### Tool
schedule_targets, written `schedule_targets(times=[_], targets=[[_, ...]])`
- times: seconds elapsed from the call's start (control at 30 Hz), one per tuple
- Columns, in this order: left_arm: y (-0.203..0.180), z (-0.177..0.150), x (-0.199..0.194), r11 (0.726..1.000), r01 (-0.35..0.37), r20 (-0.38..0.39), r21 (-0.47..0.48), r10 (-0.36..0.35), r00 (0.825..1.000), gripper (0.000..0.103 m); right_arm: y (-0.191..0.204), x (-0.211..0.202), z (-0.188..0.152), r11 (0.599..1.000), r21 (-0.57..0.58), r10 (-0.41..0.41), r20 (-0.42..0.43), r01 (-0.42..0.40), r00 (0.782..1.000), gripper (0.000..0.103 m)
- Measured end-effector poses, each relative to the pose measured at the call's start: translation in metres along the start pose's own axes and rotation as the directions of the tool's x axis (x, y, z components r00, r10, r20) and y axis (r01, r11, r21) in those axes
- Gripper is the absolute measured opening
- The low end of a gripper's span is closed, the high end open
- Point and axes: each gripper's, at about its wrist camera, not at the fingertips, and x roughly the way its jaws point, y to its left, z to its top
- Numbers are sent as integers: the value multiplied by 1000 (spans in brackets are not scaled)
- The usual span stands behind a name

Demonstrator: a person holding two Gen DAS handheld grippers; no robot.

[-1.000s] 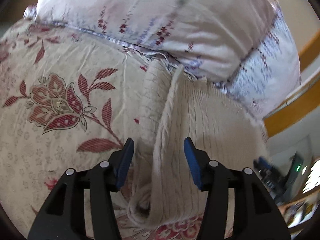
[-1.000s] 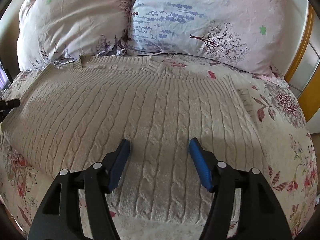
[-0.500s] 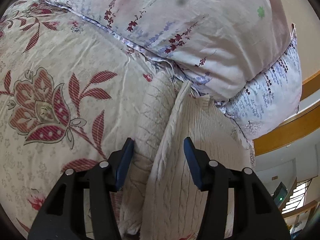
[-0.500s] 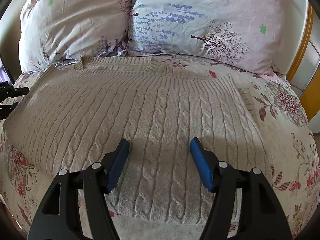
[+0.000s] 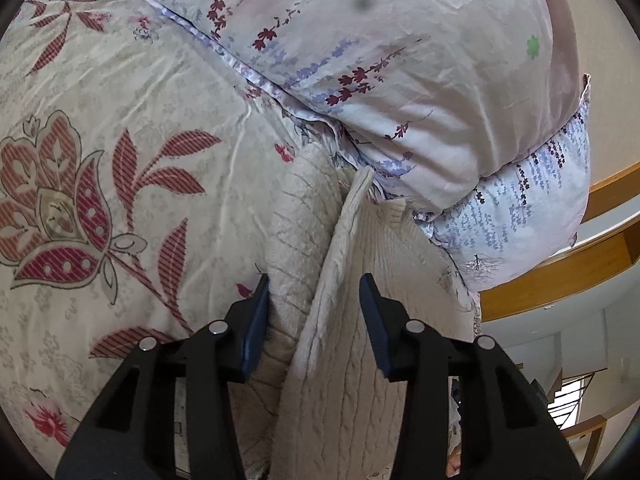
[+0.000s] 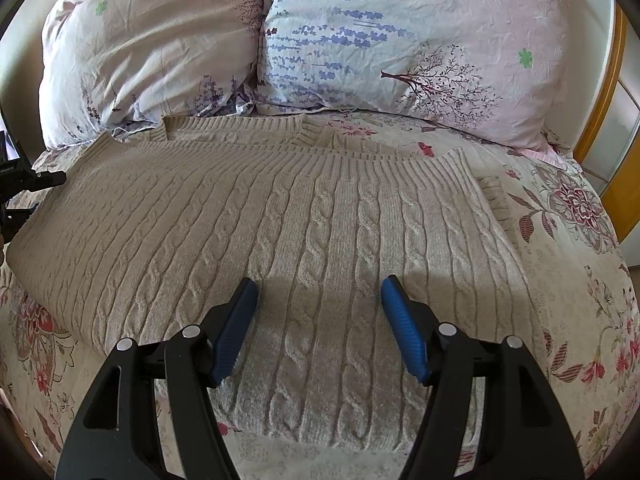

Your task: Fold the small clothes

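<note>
A beige cable-knit sweater (image 6: 312, 216) lies flat on the flowered bedspread (image 6: 580, 280), neckline toward the pillows. My right gripper (image 6: 318, 292) is open and empty, hovering over the sweater's near middle. My left gripper (image 5: 314, 292) is open at the sweater's left edge; a raised fold of the sweater (image 5: 332, 264) stands between its jaws, which are not closed on it. The left gripper also shows at the far left of the right wrist view (image 6: 24, 184).
Two flowered pillows (image 6: 400, 40) lean at the head of the bed, just behind the sweater's neckline. A wooden bed frame (image 6: 600, 128) runs along the right side. The bedspread (image 5: 100, 160) stretches out left of the sweater.
My left gripper has moved forward along the sweater's edge toward the pillows, with the fold now between its jaws. The right gripper has hardly moved.
</note>
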Motion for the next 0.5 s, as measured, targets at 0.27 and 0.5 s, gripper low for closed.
schedule_targets(times=[0.27, 0.5], targets=[[-10, -4, 12, 1000, -10, -27, 18, 10, 1000, 25, 0, 0, -1, 1000, -1, 3, 1, -3, 1000, 68], [-15, -3, 4, 997, 79, -1, -23, -79, 997, 20, -1, 1, -1, 1000, 6, 10, 0, -10, 1000, 68]])
